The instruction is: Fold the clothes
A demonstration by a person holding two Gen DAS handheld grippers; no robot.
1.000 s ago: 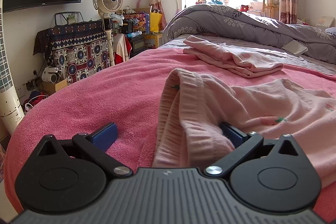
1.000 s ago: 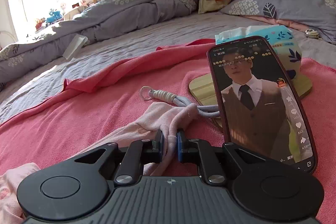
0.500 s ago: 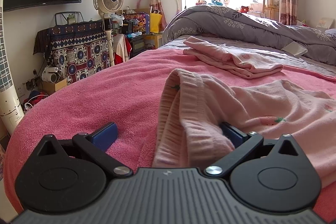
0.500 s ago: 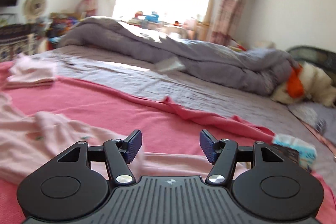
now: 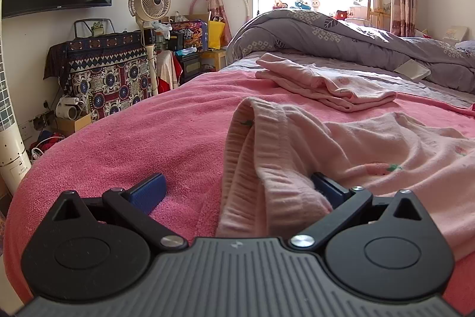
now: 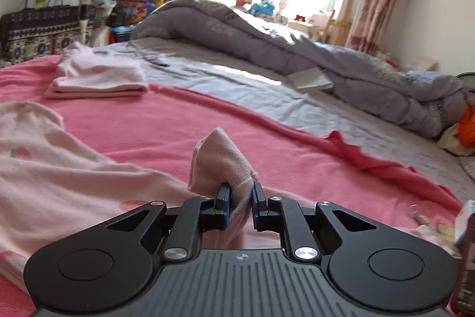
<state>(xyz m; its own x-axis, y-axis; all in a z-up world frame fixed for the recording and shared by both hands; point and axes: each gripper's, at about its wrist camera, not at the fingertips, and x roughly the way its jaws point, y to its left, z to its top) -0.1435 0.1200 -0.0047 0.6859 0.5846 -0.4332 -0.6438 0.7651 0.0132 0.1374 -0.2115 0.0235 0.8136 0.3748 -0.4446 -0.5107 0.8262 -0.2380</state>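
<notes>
Here, a risk of slipping: right gripper (image 6: 240, 202) pinched on only a small tip of the pink pajama garment (image 5: 371, 150) lying on the pink blanket (image 5: 148, 132), left gripper (image 5: 237, 189) spread wide around its ribbed waistband (image 5: 246, 144), nothing gripped there.

A pale pink garment (image 5: 371, 144) with small strawberry prints lies rumpled and spread across the pink blanket, its ribbed hem (image 5: 255, 156) bunched up near the bed's edge. One cuff (image 6: 221, 165) stands lifted, pinched upright. A second pink garment (image 6: 99, 76), folded flat, rests farther up the bed.
</notes>
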